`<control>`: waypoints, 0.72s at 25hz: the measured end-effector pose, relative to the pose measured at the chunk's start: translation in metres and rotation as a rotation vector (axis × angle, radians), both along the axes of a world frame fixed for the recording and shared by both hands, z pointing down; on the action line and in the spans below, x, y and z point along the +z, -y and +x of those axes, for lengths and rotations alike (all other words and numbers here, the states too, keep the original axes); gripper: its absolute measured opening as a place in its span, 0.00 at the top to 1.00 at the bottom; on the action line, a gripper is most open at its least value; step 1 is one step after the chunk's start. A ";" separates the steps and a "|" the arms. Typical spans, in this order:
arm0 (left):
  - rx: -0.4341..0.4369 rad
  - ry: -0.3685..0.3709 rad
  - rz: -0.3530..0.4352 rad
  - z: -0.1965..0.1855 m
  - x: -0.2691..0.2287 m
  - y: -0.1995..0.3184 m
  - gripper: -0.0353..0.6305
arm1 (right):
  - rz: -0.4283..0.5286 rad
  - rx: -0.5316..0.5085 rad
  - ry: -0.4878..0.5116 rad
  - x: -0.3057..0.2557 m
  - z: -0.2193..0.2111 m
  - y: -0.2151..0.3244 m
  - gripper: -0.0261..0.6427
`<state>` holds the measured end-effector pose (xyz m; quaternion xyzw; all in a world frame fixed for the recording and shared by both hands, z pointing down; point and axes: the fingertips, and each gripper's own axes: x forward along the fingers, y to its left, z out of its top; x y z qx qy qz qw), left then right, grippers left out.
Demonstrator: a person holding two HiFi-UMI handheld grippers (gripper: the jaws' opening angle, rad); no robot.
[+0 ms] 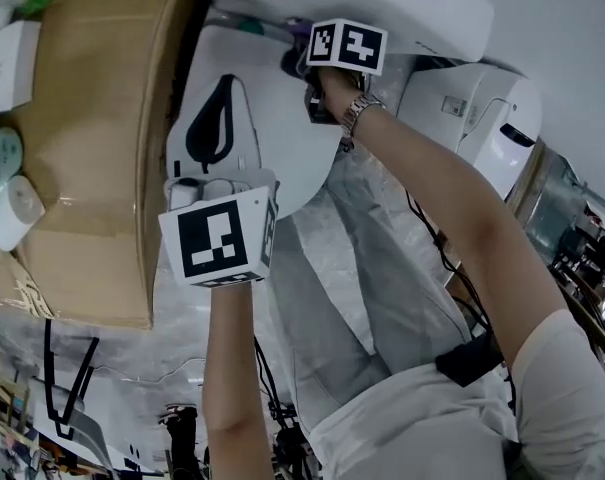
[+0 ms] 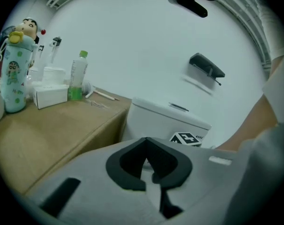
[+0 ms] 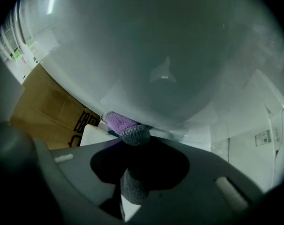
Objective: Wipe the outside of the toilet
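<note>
Right tool (image 3: 134, 179) presses cloth (image 3: 134, 136) against toilet (image 3: 151, 60) — box (image 1: 92, 138) beside.

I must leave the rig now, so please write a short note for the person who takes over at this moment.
Left gripper: jaws together, empty, held in front of the toilet.
Right gripper: shut on the cloth, which lies against the toilet's white surface.
Done: wiping is under way; the wiped area cannot be told.
Left: go over the other outside surfaces.
</note>
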<state>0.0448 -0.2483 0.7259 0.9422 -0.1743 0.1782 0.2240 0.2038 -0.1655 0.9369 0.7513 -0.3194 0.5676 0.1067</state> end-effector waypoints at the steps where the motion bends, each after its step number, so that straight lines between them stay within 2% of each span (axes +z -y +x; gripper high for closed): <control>1: -0.002 0.002 -0.011 0.004 0.001 -0.008 0.94 | -0.004 -0.004 -0.002 -0.001 0.005 -0.011 0.81; 4: -0.001 -0.002 -0.036 0.018 -0.001 -0.029 0.94 | -0.031 0.000 -0.012 0.000 0.021 -0.052 0.81; 9: 0.081 -0.004 0.000 0.056 -0.009 -0.063 0.94 | -0.070 0.005 -0.034 0.004 0.049 -0.114 0.81; 14: 0.102 -0.005 -0.011 0.087 -0.004 -0.089 0.94 | -0.097 0.049 -0.029 0.012 0.071 -0.163 0.81; 18: 0.132 -0.004 -0.014 0.122 0.006 -0.112 0.94 | -0.132 0.095 -0.062 0.021 0.110 -0.210 0.81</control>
